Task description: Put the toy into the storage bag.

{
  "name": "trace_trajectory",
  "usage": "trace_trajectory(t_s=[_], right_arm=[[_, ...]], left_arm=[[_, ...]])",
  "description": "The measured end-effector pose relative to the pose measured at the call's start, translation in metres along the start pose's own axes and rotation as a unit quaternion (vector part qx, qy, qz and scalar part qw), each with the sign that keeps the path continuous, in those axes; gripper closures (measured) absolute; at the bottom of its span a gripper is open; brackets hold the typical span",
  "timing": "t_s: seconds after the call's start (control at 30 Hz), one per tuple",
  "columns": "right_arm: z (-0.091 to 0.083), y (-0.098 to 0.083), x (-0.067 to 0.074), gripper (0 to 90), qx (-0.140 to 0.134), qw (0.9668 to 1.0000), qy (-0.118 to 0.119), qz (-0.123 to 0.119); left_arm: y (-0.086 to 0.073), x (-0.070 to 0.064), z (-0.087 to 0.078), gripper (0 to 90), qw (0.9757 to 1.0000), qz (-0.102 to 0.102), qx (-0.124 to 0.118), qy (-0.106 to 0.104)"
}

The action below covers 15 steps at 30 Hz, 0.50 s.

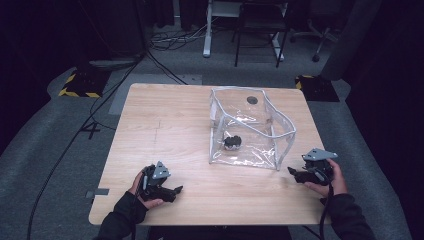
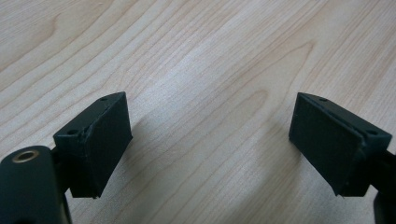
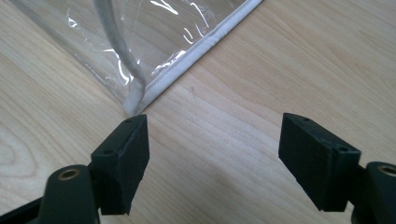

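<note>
Both hand-held grippers, left (image 1: 176, 190) and right (image 1: 291, 171), are released and empty. Right one waits just beside the clear bag (image 1: 250, 131) corner; I judge next I must grasp its rim.

On the counter (image 1: 165, 125) a bag (image 1: 250, 127) stands right of centre, a small object (image 1: 232, 142) inside it; the right claw (image 1: 295, 173) is near its corner.

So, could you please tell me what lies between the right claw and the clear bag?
Bare wooden table separates the right claw from the clear bag, per the right gripper view.
</note>
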State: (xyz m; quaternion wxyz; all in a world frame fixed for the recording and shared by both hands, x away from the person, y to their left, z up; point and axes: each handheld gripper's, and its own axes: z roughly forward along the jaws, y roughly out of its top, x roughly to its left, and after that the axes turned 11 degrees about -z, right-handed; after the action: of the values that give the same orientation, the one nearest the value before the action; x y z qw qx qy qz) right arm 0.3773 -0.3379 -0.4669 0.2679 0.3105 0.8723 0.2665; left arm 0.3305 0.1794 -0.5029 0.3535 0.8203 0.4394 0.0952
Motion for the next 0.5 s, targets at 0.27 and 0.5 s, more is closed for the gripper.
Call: trace_trajectory(t_s=[0.27,0.5], right_arm=[[-0.004,-0.012,0.003,22.9,-0.009,0.9999,0.004,0.003],[-0.008,-0.025,0.003,21.7,-0.013,0.9999,0.007,0.007]], left_arm=[[0.0,0.0,0.0,13.2,1.0,0.0,0.0,0.0],[0.0,0.0,0.0,13.2,1.0,0.0,0.0,0.0]])
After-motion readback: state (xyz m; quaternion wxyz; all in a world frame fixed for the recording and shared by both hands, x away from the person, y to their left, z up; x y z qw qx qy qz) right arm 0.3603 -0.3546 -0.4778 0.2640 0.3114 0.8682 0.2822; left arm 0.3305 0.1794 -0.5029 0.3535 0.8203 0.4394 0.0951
